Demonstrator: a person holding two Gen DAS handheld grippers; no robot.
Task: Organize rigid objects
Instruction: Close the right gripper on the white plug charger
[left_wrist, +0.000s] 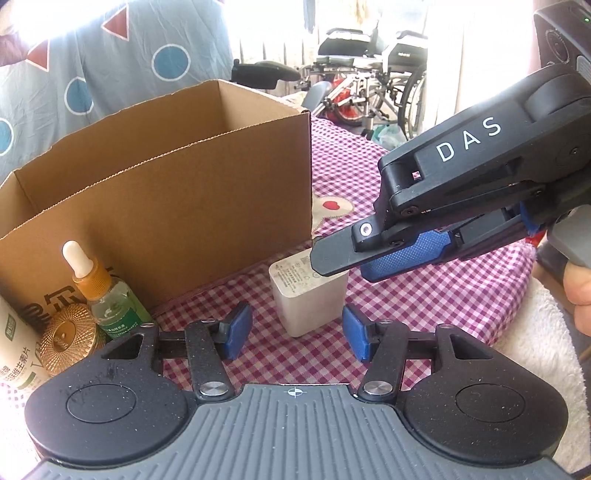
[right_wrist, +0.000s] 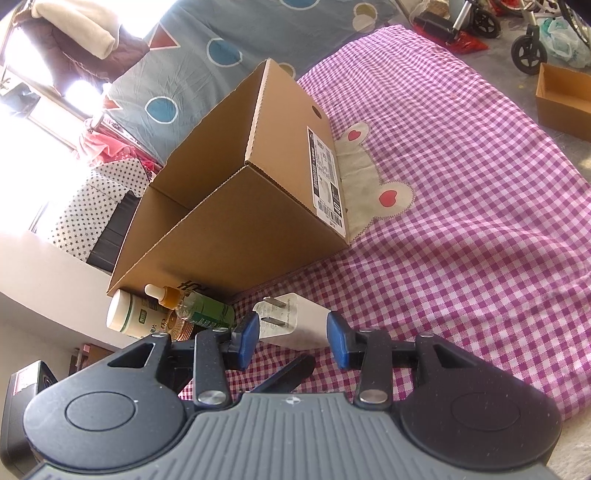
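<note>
White plastic charger stands on the checked cloth just in front of the cardboard box, with the right gripper straddling it, pads either side but not visibly pressing. The left gripper waits open just short of it. Judged step: picking up the charger; next, close squarely and lift over the box wall.

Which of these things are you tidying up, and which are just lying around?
For the tidying:
- white charger
- dropper bottle
- white jar
- gold lid
- big cardboard box

Just lying about:
- wheelchair
- small box on the floor
- checked cloth
</note>
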